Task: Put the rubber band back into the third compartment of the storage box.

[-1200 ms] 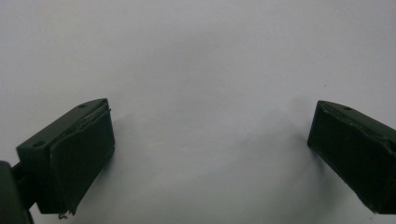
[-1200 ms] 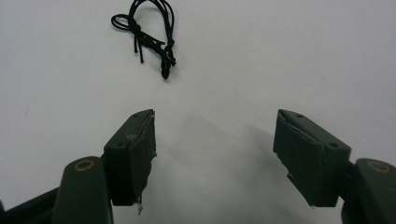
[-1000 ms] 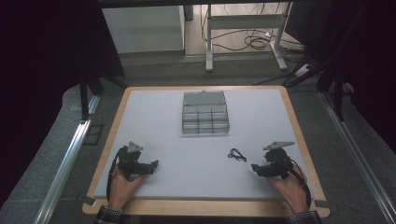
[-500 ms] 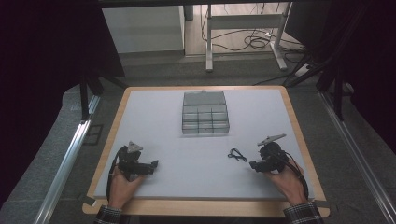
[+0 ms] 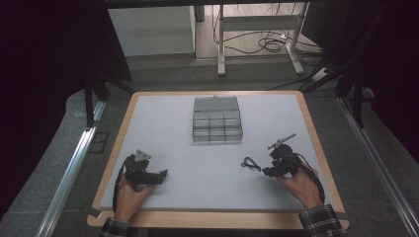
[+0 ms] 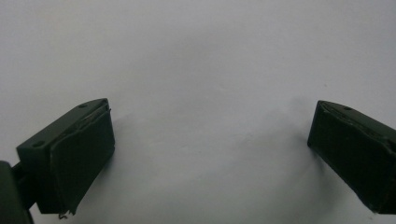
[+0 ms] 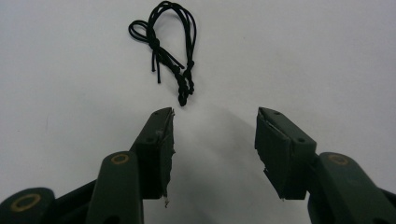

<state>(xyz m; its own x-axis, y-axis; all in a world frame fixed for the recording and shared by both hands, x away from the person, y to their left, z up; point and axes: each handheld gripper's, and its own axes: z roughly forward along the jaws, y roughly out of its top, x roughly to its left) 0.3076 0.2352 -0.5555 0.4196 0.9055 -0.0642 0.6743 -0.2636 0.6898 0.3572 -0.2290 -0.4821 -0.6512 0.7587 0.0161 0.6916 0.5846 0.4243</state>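
A small knotted loop of black cord (image 5: 250, 164) lies on the white table top right of centre, and in the right gripper view the cord (image 7: 168, 51) sits just ahead of the jaw tips. My right gripper (image 5: 268, 172) points left at it from close by; its jaws have just been closing, stand part open (image 7: 215, 126), and hold nothing. My left gripper (image 5: 163, 174) rests at the front left, pointing right. In the left gripper view its jaws (image 6: 210, 140) are spread wide over bare table.
A clear plastic compartment box (image 5: 217, 120) with its lid up stands at the table's middle back. The wooden table rim (image 5: 217, 219) runs along the front. Cables and a metal stand are on the floor beyond the table.
My right gripper has shifted left toward the cord and tilted, its top plate now slanting up. The left gripper has stayed put.
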